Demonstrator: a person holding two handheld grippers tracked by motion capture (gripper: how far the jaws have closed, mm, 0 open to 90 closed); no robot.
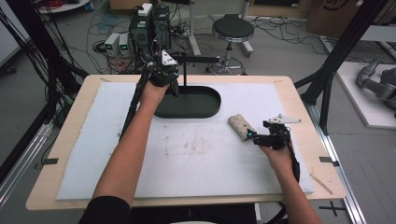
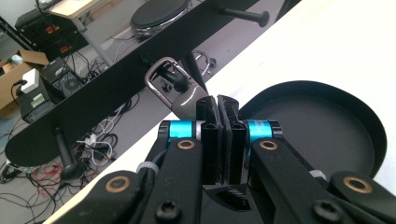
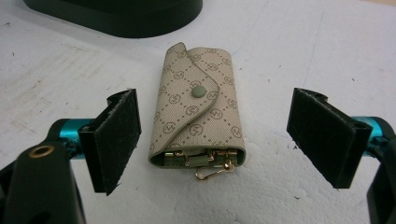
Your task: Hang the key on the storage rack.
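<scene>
A grey key fob (image 2: 186, 101) with a silver metal loop (image 2: 161, 74) sticks out from between the pads of my left gripper (image 2: 218, 105), which is shut on it. The loop sits around a black peg (image 2: 180, 82) on the rack's crossbar (image 2: 107, 93). In the high view my left gripper (image 1: 164, 77) is at the rack (image 1: 198, 59), over the far left end of its black oval base (image 1: 198, 108). A beige patterned key pouch (image 3: 198, 112) lies snapped shut on the white mat, gold hooks showing at its near end. My right gripper (image 3: 217, 102) stands open around the key pouch (image 1: 240, 126), its pads apart from it.
The white mat (image 1: 196, 158) covers most of the wooden table (image 1: 70, 135). More pegs (image 2: 245, 16) jut from the crossbar. Beyond the table's far edge are a stool (image 1: 232, 30), electronics boxes (image 1: 149, 28) and cables on the floor.
</scene>
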